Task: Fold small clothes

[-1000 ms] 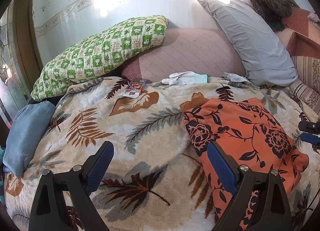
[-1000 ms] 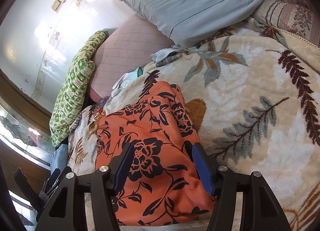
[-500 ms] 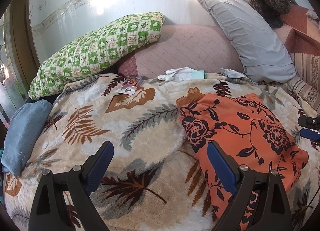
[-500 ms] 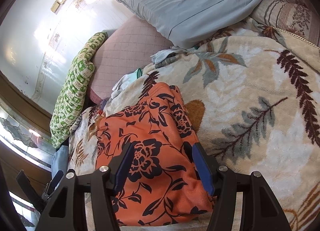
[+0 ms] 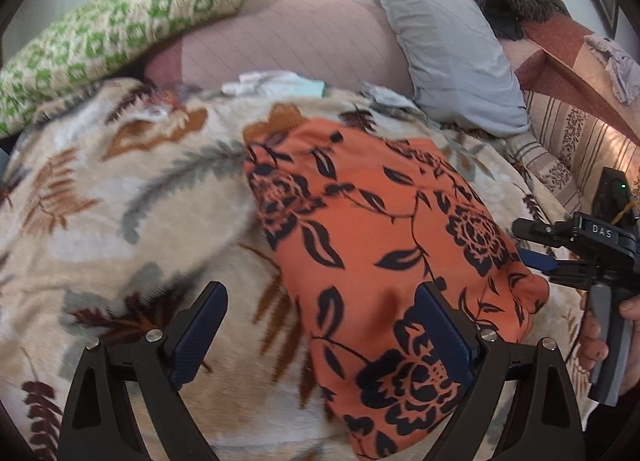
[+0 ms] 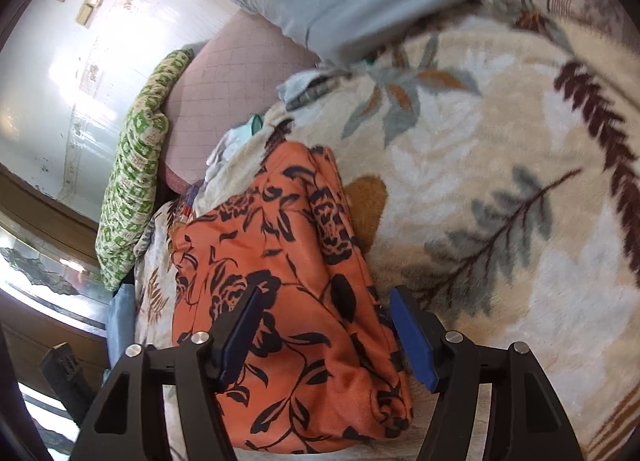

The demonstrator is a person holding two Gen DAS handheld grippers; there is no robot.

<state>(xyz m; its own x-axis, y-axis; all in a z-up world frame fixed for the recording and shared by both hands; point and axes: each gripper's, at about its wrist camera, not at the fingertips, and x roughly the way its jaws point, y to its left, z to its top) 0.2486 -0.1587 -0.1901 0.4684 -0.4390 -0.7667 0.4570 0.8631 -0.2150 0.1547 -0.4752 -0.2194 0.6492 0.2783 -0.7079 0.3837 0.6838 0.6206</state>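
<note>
An orange garment with a dark floral print (image 5: pixel 372 229) lies folded on a leaf-patterned blanket (image 5: pixel 120 221) on the bed. My left gripper (image 5: pixel 320 333) is open and empty over the garment's near left edge. My right gripper (image 6: pixel 328 333) is open and empty just above the garment's (image 6: pixel 288 281) near right edge. The right gripper also shows at the right side of the left wrist view (image 5: pixel 560 257), beside the garment.
A green checked pillow (image 5: pixel 112 37), a pink quilted cushion (image 5: pixel 288 45) and a grey pillow (image 5: pixel 448 45) stand along the back. Small pale clothes (image 5: pixel 276 81) lie at the blanket's far edge. A striped cover (image 5: pixel 568 141) lies to the right.
My left gripper has moved forward and right, closer over the orange garment. My right gripper has edged forward over the garment's right edge. Both stay open.
</note>
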